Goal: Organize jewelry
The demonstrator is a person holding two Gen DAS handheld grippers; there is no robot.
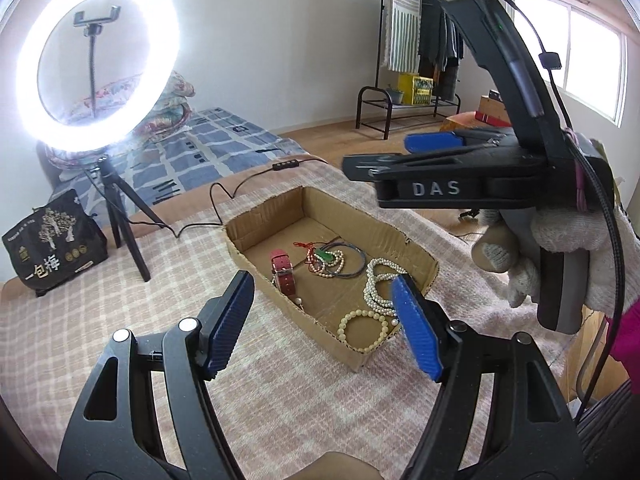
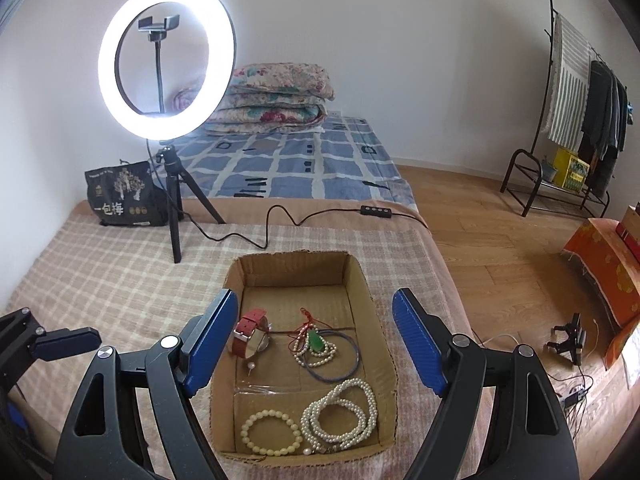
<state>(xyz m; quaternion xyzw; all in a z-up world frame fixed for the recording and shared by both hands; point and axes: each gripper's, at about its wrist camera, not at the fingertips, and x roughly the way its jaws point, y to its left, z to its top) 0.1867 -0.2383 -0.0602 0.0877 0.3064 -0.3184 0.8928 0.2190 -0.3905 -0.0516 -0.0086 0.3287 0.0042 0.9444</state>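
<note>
The cardboard box (image 2: 362,280) is made of matt brown corrugated paper with roughly torn edges. The pearl necklace (image 2: 344,416) and the bead bracelet (image 2: 270,432) are seen as smooth and glossy; the watch (image 2: 250,332) is fitted with a red grained strap and a shiny metal case. The blanket (image 2: 120,280) is woven, coarse checked cloth. The fingers (image 2: 210,344) are faced with ribbed blue plastic on matt black plastic frames. The floor (image 2: 500,264) is smooth wood
</note>
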